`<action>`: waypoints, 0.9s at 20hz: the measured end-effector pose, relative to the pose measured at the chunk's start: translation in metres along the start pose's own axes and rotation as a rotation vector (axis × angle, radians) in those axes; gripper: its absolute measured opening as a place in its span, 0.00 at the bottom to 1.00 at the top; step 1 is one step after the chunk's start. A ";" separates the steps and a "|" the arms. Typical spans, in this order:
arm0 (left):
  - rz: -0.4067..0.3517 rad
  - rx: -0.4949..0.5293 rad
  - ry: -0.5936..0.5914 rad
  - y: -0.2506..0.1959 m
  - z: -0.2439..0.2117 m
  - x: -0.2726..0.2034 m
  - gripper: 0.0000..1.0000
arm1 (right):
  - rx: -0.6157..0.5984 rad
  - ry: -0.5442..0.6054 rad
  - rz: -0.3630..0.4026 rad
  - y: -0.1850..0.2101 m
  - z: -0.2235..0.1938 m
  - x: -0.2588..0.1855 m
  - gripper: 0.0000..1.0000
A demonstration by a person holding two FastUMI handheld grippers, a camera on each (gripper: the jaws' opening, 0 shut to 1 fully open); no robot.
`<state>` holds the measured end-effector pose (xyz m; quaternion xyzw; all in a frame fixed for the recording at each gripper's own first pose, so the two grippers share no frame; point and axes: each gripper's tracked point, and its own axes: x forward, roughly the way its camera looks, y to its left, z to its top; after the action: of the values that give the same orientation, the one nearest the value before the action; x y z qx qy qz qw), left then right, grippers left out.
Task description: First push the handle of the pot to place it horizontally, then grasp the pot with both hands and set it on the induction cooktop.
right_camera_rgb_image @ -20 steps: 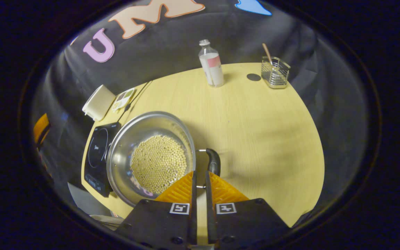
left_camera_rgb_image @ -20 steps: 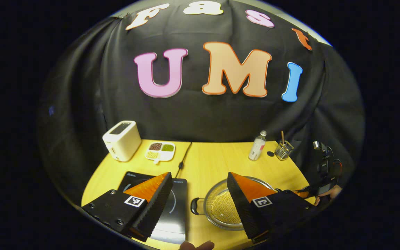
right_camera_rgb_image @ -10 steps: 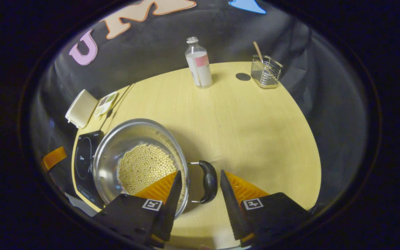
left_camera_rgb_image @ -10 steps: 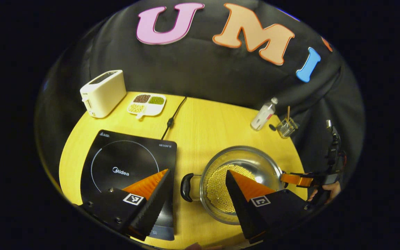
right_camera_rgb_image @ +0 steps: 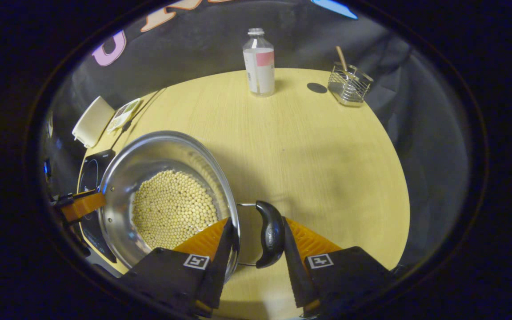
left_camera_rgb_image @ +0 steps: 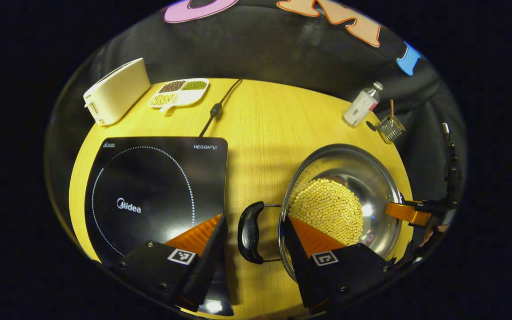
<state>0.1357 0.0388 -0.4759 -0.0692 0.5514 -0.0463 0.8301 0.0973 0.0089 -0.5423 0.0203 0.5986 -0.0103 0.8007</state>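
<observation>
Induction cooktop on the worktop, near corner cut off, left hand-held gripper released astride the pot's left handle, pot just right of cooktop, right hand-held gripper released around the right handle, contact unclear.

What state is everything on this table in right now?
pot: on the table, beans inside, beside the cooktop
left gripper: open, straddling one pot handle
right gripper: open, straddling the other handle
induction cooktop: bare
bottle: upright, capped
toaster: slots unfilled
</observation>
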 end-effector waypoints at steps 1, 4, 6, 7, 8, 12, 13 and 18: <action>-0.001 0.010 0.012 -0.002 -0.003 0.005 0.78 | 0.004 0.004 0.004 0.001 -0.001 0.000 0.65; 0.020 0.027 0.025 -0.004 -0.006 0.014 0.65 | 0.008 0.006 0.007 0.001 0.000 -0.001 0.58; 0.018 0.037 0.032 -0.004 -0.007 0.012 0.65 | 0.007 0.004 0.007 0.002 -0.001 0.000 0.54; 0.010 0.044 0.037 -0.004 -0.007 0.014 0.65 | 0.012 0.004 0.006 0.001 -0.001 -0.004 0.54; 0.007 0.051 0.050 -0.004 -0.008 0.013 0.62 | 0.016 0.002 0.012 0.003 0.000 -0.001 0.54; 0.006 0.013 0.061 -0.007 -0.010 0.002 0.58 | 0.012 -0.017 0.022 0.004 0.004 -0.006 0.43; 0.003 0.013 0.037 -0.007 -0.006 -0.003 0.58 | 0.016 -0.042 0.030 0.003 0.008 -0.009 0.39; 0.021 0.015 0.009 -0.005 -0.002 -0.028 0.57 | 0.023 -0.052 0.064 0.011 0.005 -0.035 0.43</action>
<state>0.1232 0.0380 -0.4501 -0.0571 0.5555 -0.0421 0.8285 0.0929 0.0198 -0.5065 0.0486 0.5763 0.0080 0.8157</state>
